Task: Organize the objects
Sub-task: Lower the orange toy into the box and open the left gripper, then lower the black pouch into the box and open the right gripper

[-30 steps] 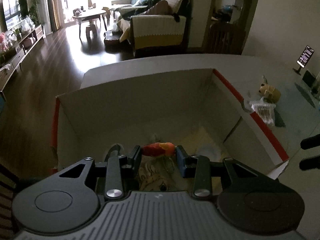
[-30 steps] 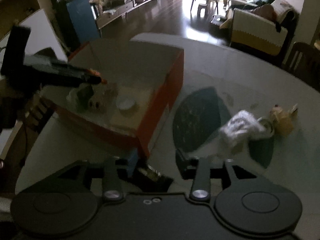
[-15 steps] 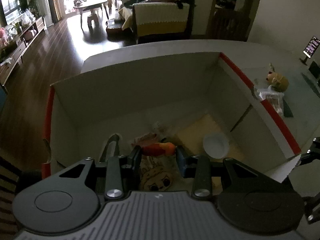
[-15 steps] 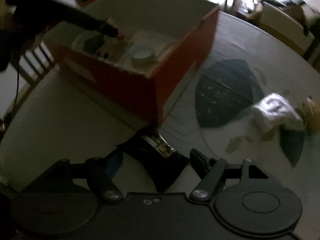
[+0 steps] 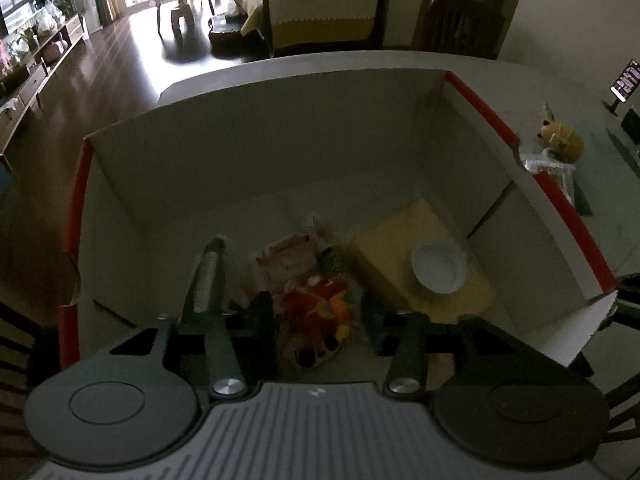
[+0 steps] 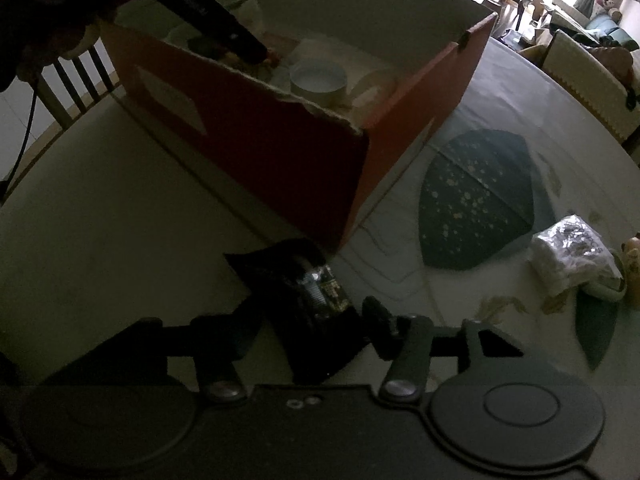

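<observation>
Table (image 6: pixel 120 208) surface, pale and round, fills most of the right wrist view; its far edge runs out of frame on both sides. On it sits the red cardboard box (image 6: pixel 256 148), white inside (image 5: pixel 248 168), the biggest thing on the table. Its near wall is torn along the top edge, and that wall hides the lower part of the contents from the right wrist camera.

A dark leaf-shaped mat (image 6: pixel 476 204) lies just right of the box. Past it is a crinkled clear bag (image 6: pixel 568 252), and a small yellowish figure (image 5: pixel 560 140) beside that is cut off at the frame edge in the right view.

Inside the box, a yellow slab (image 5: pixel 400 256) carries a white round cup (image 5: pixel 439 266). Left of it lies a jumble of packets (image 5: pixel 292 260), too dim to read.

The left gripper (image 5: pixel 320 316) hangs low in the box, its jaws spread with a gap on each side of a small red and orange toy (image 5: pixel 326 308), which lies among the packets below. Blur makes the toy's shape hard to tell.

The right gripper (image 6: pixel 308 332) is spread wide over a black packet (image 6: pixel 308 304) lying on the table just in front of the box's corner. The left finger is lost in shadow; whether either finger touches the packet cannot be told.
</observation>
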The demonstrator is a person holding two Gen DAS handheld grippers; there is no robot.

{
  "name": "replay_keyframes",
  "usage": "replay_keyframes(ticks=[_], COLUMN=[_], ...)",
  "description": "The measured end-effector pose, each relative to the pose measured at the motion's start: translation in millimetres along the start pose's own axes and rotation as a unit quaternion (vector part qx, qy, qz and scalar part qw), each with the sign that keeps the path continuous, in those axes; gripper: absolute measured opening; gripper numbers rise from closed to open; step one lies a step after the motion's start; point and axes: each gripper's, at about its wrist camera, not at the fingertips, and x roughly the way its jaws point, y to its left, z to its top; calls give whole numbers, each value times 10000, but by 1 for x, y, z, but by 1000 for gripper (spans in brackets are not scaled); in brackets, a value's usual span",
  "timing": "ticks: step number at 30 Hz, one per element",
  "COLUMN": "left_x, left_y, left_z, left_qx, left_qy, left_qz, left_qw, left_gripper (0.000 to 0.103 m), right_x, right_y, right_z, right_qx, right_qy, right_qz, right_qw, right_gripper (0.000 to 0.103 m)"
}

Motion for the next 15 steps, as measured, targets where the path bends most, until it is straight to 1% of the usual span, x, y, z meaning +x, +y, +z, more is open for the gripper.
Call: replay_keyframes(ticks=[1, 3, 6, 9, 11, 15], left_x=[-2, -4, -6, -9, -10, -15], left_y=[0, 0, 3, 5, 6, 8], left_z=[-1, -2, -4, -8, -8, -9], left_qx=[-3, -18, -39, -88, -133, -188], left_qy=[-41, -99, -130, -179, -216, -314], left_qz=[-18, -33, -59, -88, -99, -136], left_qw=[10000, 9999, 9999, 9998, 9996, 9992], left_gripper=[61, 63, 63, 63, 63, 63], right_x=[-1, -5, -19, -40, -54, -80], right_y=[1, 3, 7, 15, 20, 27], right_z=[0, -2, -2, -1, 4, 19], right_qx=[-2, 39, 115, 17, -56, -114], right_qy=[9, 16, -37, -171, -294, -564], right_qz=[-4, 23, 188, 357, 466, 511], right_qw=[10000, 10000, 9998, 9992, 9985, 9970], right_gripper=[50, 44, 40, 38, 37, 36])
